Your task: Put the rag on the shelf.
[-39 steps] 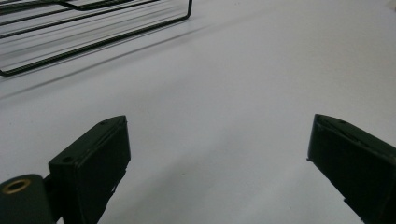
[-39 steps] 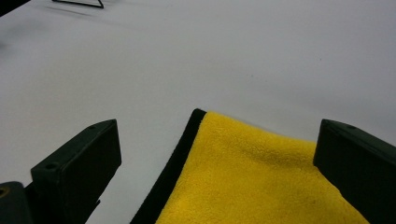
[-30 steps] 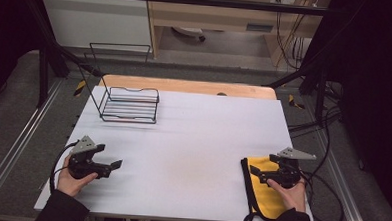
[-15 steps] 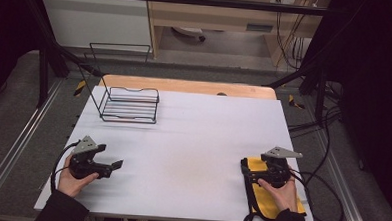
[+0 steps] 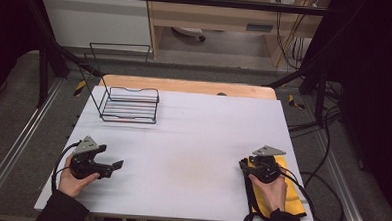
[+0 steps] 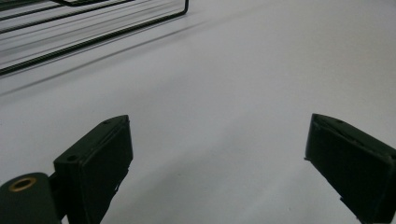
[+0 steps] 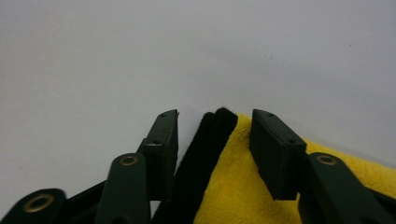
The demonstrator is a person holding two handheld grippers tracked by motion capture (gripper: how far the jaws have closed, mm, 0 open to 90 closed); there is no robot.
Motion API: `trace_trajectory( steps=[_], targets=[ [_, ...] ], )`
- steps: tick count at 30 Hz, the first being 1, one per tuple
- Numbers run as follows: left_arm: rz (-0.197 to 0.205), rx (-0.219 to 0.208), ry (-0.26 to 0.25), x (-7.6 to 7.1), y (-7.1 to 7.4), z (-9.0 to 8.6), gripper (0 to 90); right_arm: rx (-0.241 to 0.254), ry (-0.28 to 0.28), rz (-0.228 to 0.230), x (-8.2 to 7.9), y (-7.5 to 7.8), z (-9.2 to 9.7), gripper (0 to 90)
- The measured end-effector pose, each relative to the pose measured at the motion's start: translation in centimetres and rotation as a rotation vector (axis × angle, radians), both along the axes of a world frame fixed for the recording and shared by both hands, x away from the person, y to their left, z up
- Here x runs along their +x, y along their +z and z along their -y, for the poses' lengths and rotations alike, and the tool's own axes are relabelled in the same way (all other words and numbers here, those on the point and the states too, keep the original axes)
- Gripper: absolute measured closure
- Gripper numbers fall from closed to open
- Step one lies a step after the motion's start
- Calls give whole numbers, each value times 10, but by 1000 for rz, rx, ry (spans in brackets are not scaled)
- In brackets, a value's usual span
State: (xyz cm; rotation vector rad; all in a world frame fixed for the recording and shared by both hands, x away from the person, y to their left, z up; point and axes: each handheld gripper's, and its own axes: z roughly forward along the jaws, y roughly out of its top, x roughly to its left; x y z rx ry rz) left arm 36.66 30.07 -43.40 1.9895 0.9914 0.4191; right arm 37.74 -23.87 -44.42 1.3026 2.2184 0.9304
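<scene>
Right gripper (image 7: 214,135) slid left, parted astride half-hidden yellow cloth (image 7: 233,186); left gripper (image 6: 219,158) wide apart.

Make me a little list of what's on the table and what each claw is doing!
table: white top
basket: black wire basket, far left, nothing in it
cloth: yellow cloth with black edge, near right corner
left claw: open wide over bare table
right claw: open, jaws either side of the cloth's black-edged corner
hands: one on each claw

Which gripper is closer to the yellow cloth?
Right. The right gripper straddles the cloth's corner; the left gripper sits across the table.
</scene>
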Motion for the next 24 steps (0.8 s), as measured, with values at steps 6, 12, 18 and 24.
trace_trajectory(
  steps=[6, 12, 18, 24],
  targets=[
    [-1, 3, 1, 0, 0, 1, 80, -74, -15, 26, -2, -4, -8, 600],
    [-1, 3, 4, 0, 1, 0, 82, -69, -29, 10, 0, -3, -7, 717],
    [2, 7, 2, -1, 1, 0, 83, -35, -52, -15, 1, 0, -4, 823],
    [2, 5, 7, 0, 1, -1, 85, -8, -56, 15, -3, 8, -3, 833]
  ],
)
